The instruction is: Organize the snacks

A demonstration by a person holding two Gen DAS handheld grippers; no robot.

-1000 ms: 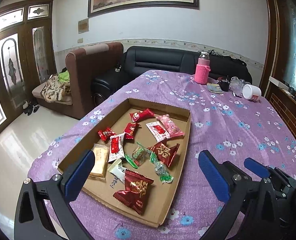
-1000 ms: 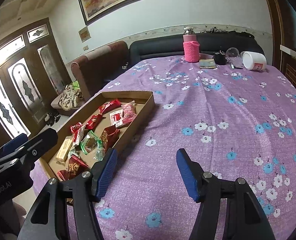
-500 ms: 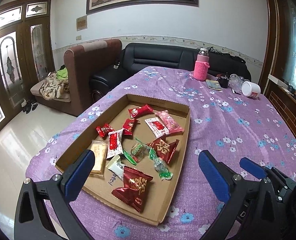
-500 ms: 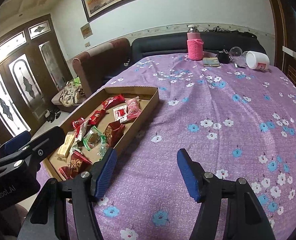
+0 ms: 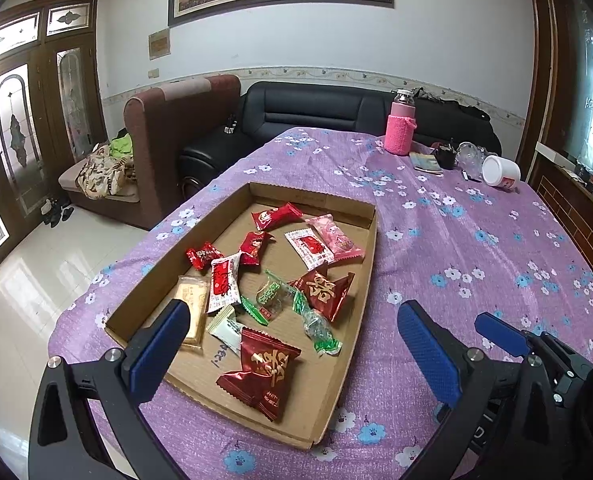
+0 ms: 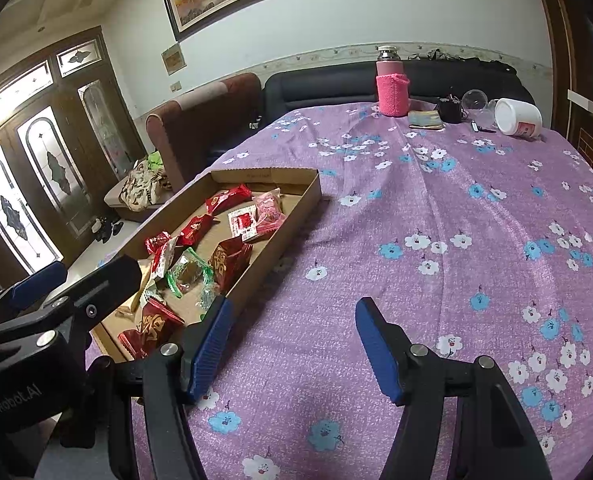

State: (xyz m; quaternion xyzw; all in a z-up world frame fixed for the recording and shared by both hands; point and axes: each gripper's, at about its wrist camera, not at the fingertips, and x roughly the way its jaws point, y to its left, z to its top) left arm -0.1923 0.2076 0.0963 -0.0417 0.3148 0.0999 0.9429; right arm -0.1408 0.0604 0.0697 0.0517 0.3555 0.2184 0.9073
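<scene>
Large table, draped in a nubbly purple cloth printed with white and blue flowers; wide bare stretch of cloth to the right of the tray, rounded edge dropping off at left toward a glossy tiled floor. Shallow cardboard tray on the left half of the table, rectangular, low upright walls, corrugated edge showing at the near corner, a faint pen scrawl on its floor, unreadable. Scattered inside: snacks in crinkly wrappers, none stacked high. Nearest, a big dark-red foil pack with gold Chinese characters; a second red pack like it near the right wall. Flat tan biscuit pack at near left; pink packet and white-and-red sachet toward the far right; green-edged clear sweets mid-tray; small red twisted candies at left. Far edge of the table: pink knitted-sleeve bottle upright, white tub on its side.

Left gripper above the near end of the tray, blue ribbed pads wide apart, gripping nothing. Right gripper above bare cloth just right of the tray, jaws parted, empty. "GenRobot.AI" in white on the left gripper's black body.
</scene>
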